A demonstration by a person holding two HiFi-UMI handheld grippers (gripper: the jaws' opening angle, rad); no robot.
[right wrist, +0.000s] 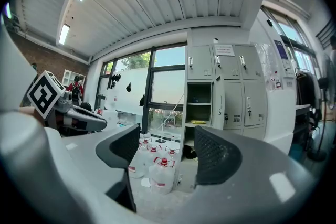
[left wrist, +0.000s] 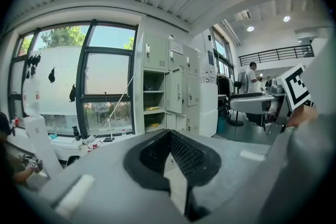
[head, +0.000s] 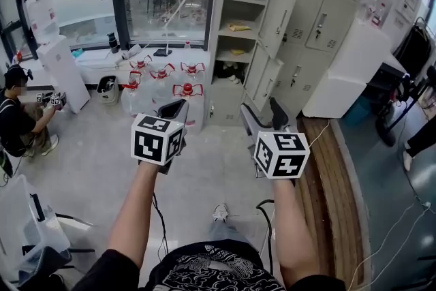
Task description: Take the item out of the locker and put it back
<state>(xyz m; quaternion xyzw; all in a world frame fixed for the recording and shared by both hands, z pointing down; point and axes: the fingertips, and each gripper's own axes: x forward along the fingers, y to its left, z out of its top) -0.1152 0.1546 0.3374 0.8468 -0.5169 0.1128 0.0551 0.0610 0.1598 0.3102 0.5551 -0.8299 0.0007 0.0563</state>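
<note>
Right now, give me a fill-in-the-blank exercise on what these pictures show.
The jaws of the right hand-held gripper stand ____, with nothing between them. The left hand-held gripper is ____. The clear plastic water jugs on the floor have ____ caps. A flat ____ item lies in the open grey metal locker.
Missing words: open; shut; red; yellow.

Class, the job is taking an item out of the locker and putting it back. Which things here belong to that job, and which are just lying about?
Belong to the job:
open locker
yellow item on its shelf
left gripper, jaws shut
right gripper, jaws open, nothing between them

Just lying about:
water bottles
bin
white box by the window
</note>
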